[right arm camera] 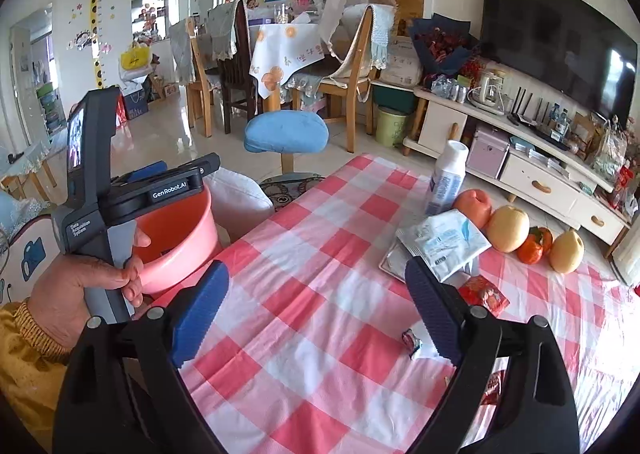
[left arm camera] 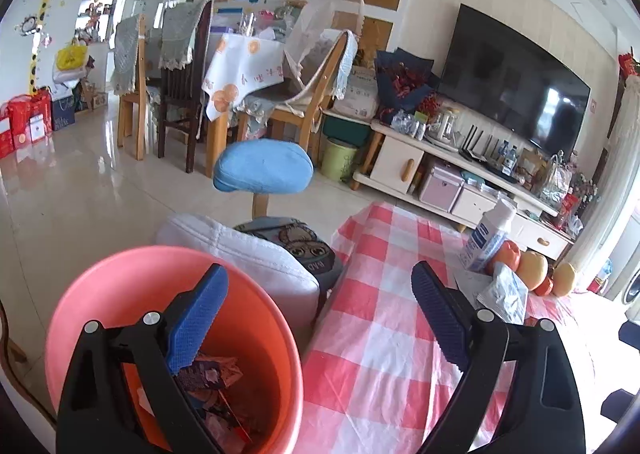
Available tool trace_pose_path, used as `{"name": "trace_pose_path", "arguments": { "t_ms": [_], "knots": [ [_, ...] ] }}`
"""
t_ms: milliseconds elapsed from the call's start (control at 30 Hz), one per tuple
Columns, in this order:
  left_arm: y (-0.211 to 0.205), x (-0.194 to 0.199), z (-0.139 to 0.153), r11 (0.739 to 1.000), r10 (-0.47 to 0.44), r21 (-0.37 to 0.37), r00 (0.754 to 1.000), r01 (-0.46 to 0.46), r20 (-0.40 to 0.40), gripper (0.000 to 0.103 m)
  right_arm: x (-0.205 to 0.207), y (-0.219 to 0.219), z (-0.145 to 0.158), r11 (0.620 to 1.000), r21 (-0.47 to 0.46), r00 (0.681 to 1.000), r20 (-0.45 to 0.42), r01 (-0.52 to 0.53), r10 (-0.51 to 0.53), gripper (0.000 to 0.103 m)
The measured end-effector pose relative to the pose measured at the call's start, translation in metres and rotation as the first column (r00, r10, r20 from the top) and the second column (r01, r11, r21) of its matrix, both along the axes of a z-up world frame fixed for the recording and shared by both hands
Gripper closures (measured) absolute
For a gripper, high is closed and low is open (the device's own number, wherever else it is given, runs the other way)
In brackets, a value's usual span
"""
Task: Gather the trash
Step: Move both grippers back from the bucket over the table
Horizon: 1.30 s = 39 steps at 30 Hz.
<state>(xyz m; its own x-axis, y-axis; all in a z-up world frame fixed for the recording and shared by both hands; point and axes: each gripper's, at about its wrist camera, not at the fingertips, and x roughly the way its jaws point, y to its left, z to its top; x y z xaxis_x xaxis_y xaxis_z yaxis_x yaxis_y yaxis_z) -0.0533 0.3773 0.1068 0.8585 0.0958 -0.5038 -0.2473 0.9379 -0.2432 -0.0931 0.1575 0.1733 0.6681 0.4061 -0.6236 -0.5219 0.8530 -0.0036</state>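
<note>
Trash already lies in the pink bin (left arm camera: 172, 354) at the lower left of the left wrist view: crumpled wrappers (left arm camera: 216, 382) at its bottom, partly hidden behind the left gripper (left arm camera: 320, 318). That gripper's jaws stand wide apart with nothing between them, one finger over the bin, the other over the checked cloth (left arm camera: 380, 334). At the right of the frame a white packet (left arm camera: 506, 296) is half covered by the finger, with a bottle (left arm camera: 488, 238) and fruit (left arm camera: 532, 264) behind it.

In the right wrist view the right gripper (right arm camera: 316, 312) is likewise open and empty, hovering above the cloth. A small candy wrapper (right arm camera: 412, 338) lies just beside its right-hand finger at lower centre, and a red wrapper (right arm camera: 486, 294) sits a little above that; another red scrap (right arm camera: 494, 386) at the lower right is mostly cut off by the finger. The person's hand (right arm camera: 80, 286) at the left edge holds the other tool over the bin (right arm camera: 176, 238).

Likely next step: pick the candy wrapper. It looks light and flat, so the fingers should straddle it, come down low to the cloth and close gently without pinching the cloth. Whether the white packet counts as trash cannot be told.
</note>
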Motion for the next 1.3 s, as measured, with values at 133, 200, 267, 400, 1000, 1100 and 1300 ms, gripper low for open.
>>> {"name": "trace_pose_path", "arguments": {
  "t_ms": [133,200,267,400,1000,1100,1300],
  "knots": [
    [-0.004,0.003,-0.002,1.0,-0.002,0.012,1.0,0.002,-0.02,0.011,-0.002,-0.01,-0.003,0.999,0.037,1.0,-0.012,0.012,-0.012,0.012],
    [-0.009,0.004,-0.002,1.0,-0.002,0.026,1.0,0.002,-0.023,0.011,-0.003,-0.016,-0.002,0.998,0.055,1.0,-0.013,0.017,-0.016,0.012],
    [-0.013,0.006,-0.005,1.0,-0.013,0.028,0.999,0.014,-0.037,0.011,-0.002,-0.023,-0.002,0.997,0.067,1.0,-0.015,0.027,-0.026,0.012],
    [-0.021,0.01,-0.006,0.999,-0.034,0.038,0.998,0.036,-0.056,0.011,0.001,-0.037,-0.003,0.995,0.086,0.998,-0.039,0.058,-0.055,0.012],
    [-0.071,0.028,-0.02,0.977,-0.124,0.145,0.972,0.155,-0.199,0.011,0.013,-0.097,-0.01,0.976,0.135,0.982,-0.108,0.172,-0.158,0.008],
    [-0.075,0.027,-0.017,0.978,-0.136,0.13,0.975,0.16,-0.176,0.011,0.013,-0.104,-0.01,0.974,0.135,0.98,-0.107,0.182,-0.169,0.008],
    [-0.086,0.034,-0.021,0.974,-0.184,0.091,0.962,0.205,-0.202,0.011,0.015,-0.119,-0.013,0.972,0.124,0.975,-0.116,0.202,-0.188,0.008]
  ]
}}
